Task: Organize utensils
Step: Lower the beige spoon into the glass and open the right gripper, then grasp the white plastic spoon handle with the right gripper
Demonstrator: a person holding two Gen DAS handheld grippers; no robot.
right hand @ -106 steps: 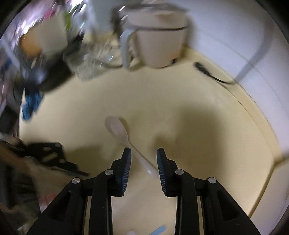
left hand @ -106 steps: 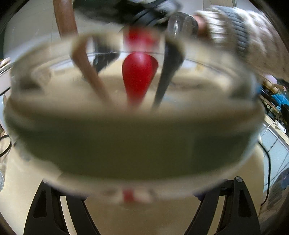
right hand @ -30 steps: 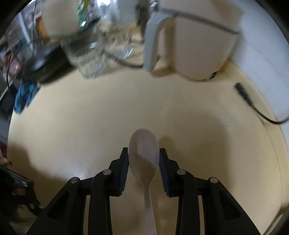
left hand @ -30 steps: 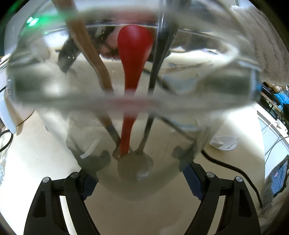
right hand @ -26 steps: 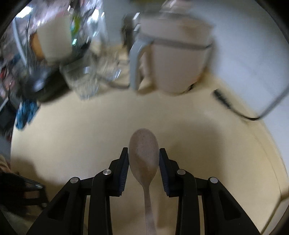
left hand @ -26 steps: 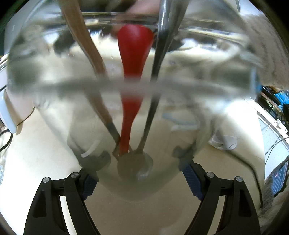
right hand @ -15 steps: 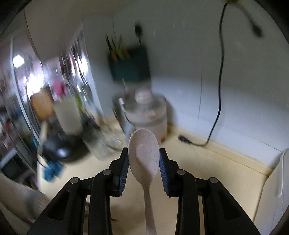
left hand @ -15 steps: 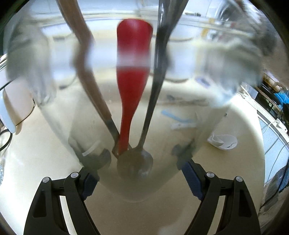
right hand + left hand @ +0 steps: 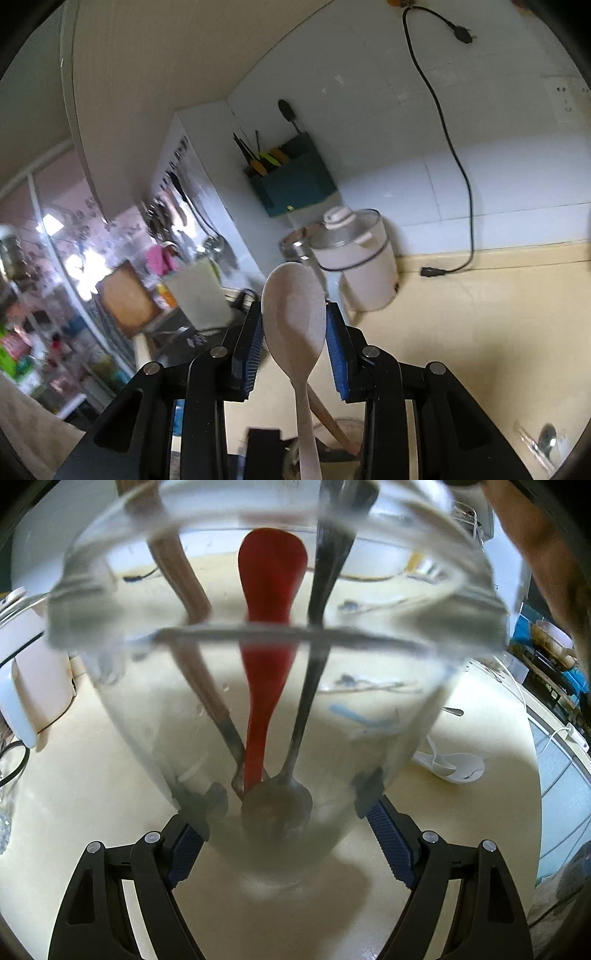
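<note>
The right jaws (image 9: 294,339) grip the bowl of a pale speckled spoon (image 9: 293,325) between their blue pads, bowl uppermost and handle running down and back under the camera. A second ago this same spoon was held low over the bare cream surface; now the view behind it is wall and shelf, so the right hand has lifted and rolled the spoon upright. Below the jaws, at the lower edge of the right view, the rim of a clear container and a brown wooden handle (image 9: 328,421) can just be made out, which suggests the spoon now hangs near the collection vessel.

The left jaws (image 9: 286,834) stand wide and clasp the base of a glass jar (image 9: 424,716), unmoved over the last second. Inside the jar, nearest the jaws, lies the bowl of a dark metal spoon (image 9: 275,808); a red utensil (image 9: 271,602) and a brown-handled utensil (image 9: 184,583) rise from beside it toward the rim.

Beyond the jar, on the surface (image 9: 92,794), a white ladle-like spoon (image 9: 452,766) and a pale blue strip seen through the glass remain loose.

In the far right view stand a white rice cooker (image 9: 360,266) and a green wall-mounted holder (image 9: 295,181). Judged from this, one pick is complete, its drop into the jar is pending, and further utensils await.
</note>
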